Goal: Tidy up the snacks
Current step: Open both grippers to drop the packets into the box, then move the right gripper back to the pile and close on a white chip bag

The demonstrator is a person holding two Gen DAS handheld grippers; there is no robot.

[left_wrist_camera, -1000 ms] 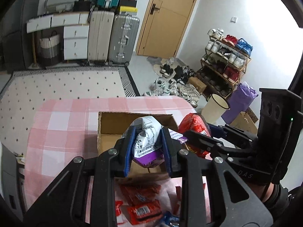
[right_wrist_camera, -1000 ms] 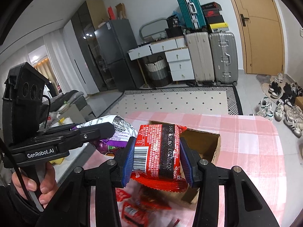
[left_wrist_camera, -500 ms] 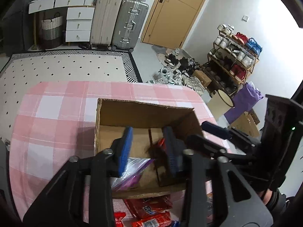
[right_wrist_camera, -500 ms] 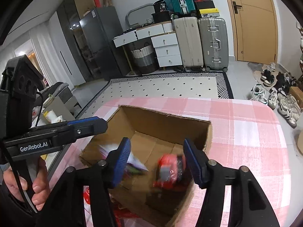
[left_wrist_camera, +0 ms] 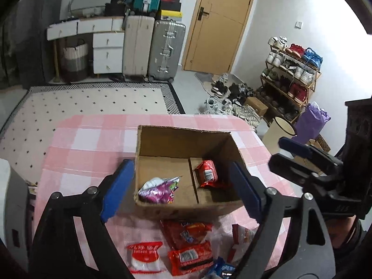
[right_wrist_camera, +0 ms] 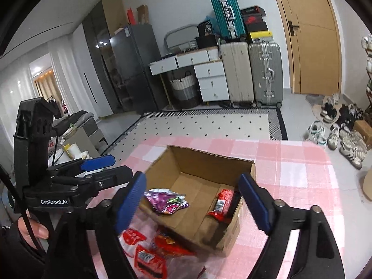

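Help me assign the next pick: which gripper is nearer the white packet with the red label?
Left. The left gripper hangs almost directly above the white packet; the right gripper is off to the packet's right, nearer the cardboard box.

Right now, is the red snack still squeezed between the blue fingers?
No, the red snack packet lies loose on the floor of the cardboard box, and the right gripper has nothing between its opening jaws.

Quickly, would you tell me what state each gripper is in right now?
Left gripper: fingers opening, holding nothing.
Right gripper: fingers opening, holding nothing.
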